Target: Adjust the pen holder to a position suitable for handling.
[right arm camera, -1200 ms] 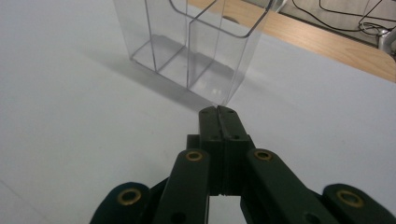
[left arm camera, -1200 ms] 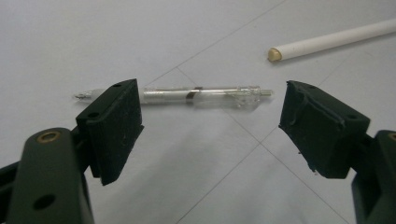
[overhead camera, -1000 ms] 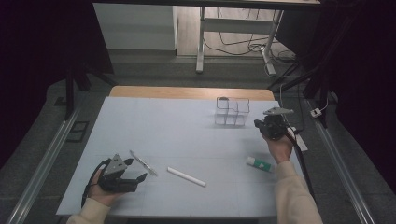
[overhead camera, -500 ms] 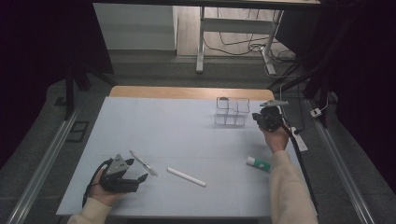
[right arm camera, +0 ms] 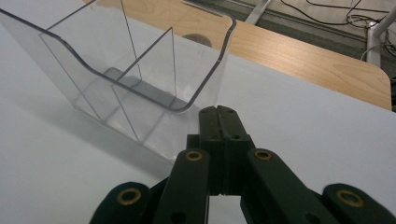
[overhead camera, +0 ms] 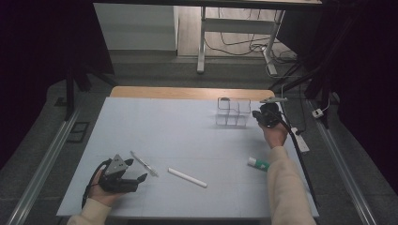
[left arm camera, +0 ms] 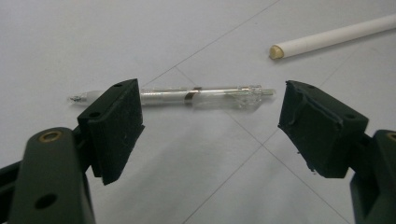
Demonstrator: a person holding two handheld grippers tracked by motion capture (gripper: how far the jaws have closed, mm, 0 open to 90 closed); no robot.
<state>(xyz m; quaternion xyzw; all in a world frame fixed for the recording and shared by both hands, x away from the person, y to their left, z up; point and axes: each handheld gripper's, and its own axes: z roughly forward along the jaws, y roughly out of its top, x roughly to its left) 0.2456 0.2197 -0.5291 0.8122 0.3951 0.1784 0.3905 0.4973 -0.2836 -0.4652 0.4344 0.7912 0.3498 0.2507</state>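
Easily botched from here: left tongs (left arm camera: pixel 210 121), spread wide and empty, closing on the clear pen (left arm camera: pixel 196 95) end to end, so liable to skid or flip away. Flat on the table (left arm camera: pixel 140 37) just beyond the pads, long axis across the gap, tip toward the left jaw. Right tongs (right arm camera: pixel 223 121) pressed shut, empty, beside the clear organizer (right arm camera: pixel 140 93).

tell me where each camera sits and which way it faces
High view: above the person's side, looking forward and down on the table; both forearms, left tool and right tool show.
Left gripper view: on the left tool, facing the pen between its open jaws.
Right gripper view: on the shut right tool, facing the organizer.
Shared: high and left views both show the pen and the white stick.
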